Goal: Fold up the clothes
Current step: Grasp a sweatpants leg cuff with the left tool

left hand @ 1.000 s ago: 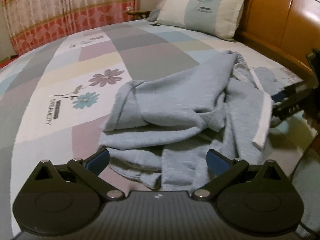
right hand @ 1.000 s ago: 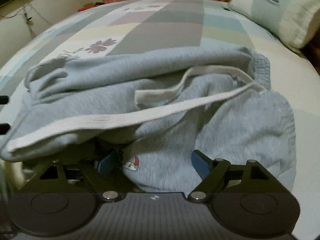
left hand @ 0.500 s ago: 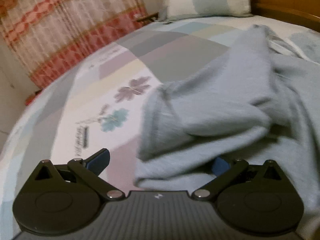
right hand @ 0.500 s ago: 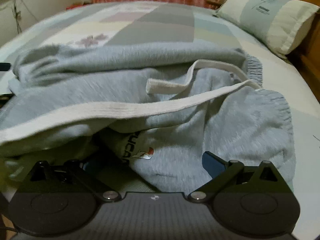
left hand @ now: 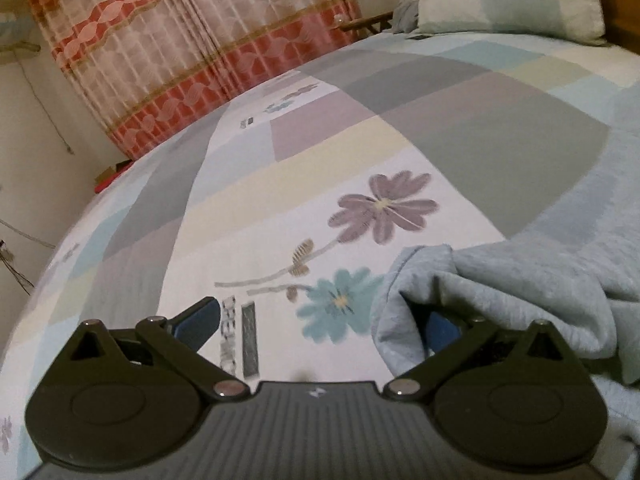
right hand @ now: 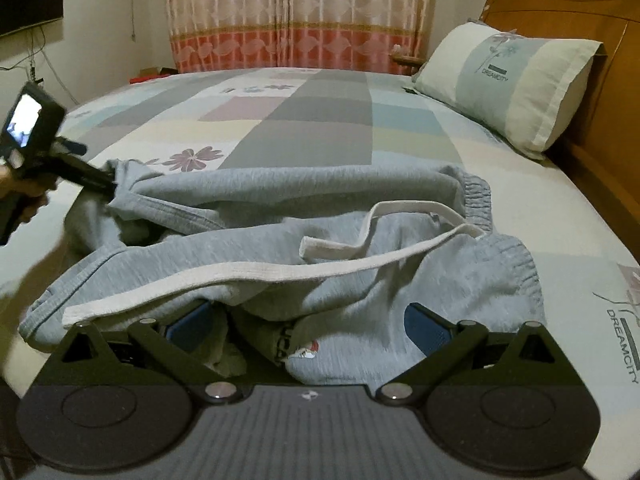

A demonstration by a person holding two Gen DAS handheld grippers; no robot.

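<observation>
Trousers lie crumpled on the bed; your left hand-held gripper and right hand-held gripper gape apart, so loose folds may snag.

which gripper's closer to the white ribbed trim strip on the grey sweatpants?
Right. The right gripper sits just under the white ribbed trim strip; the left gripper is at the far leg end.
</observation>
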